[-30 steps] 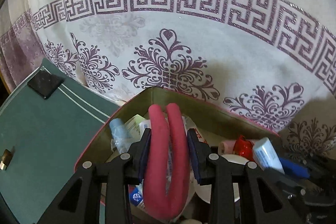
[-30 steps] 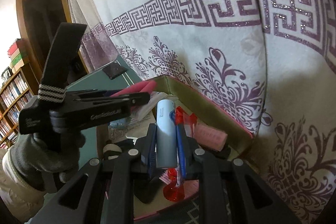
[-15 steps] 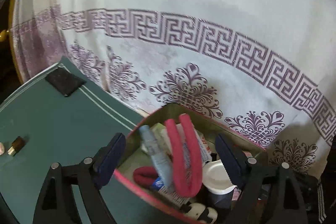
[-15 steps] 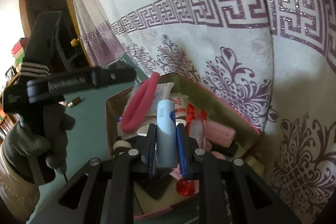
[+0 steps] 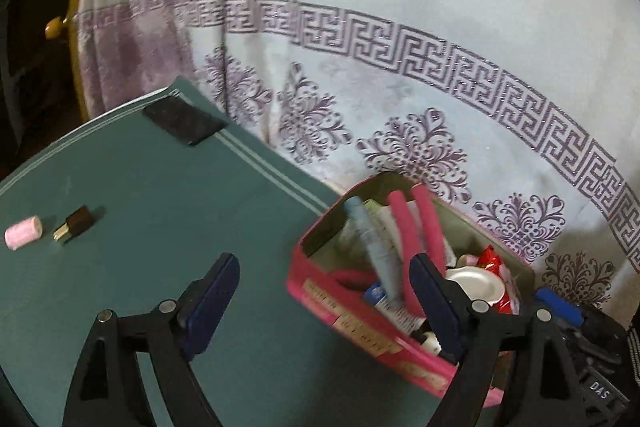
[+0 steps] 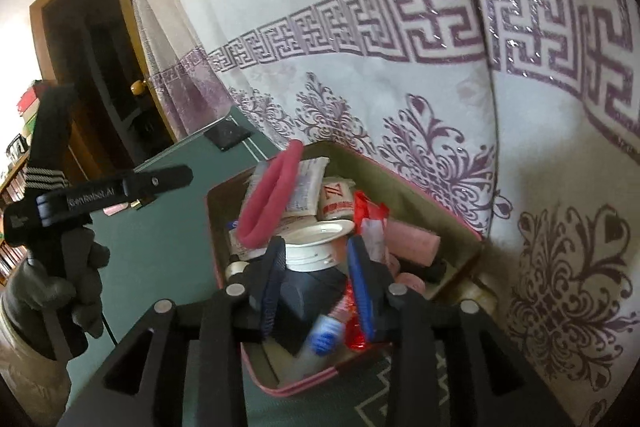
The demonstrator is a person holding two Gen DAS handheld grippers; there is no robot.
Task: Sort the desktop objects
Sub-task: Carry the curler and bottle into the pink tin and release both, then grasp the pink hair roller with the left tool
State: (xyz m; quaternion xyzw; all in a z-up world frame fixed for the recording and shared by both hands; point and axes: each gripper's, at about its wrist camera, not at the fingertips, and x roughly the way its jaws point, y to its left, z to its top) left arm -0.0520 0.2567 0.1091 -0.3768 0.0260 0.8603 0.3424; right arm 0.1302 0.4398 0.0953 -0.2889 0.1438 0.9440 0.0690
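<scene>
Pink tin [image 5: 362, 323] sits at the far right edge of the green desk mat [image 5: 160, 227], hard against the patterned curtain [image 5: 400, 67]; crammed with a pink foam loop [image 6: 272, 199], a white jar [image 6: 316, 247], tubes. Bare mat stretches left to a pink roll [image 5: 23, 231] and a brown lipstick [image 5: 74, 223], near each other. My left gripper [image 5: 324, 303] spread wide, holding nothing, over the tin's near wall. My right gripper [image 6: 316, 287] over the tin, jaws opening; blue-capped tube [image 6: 316, 347] lies loose below them
</scene>
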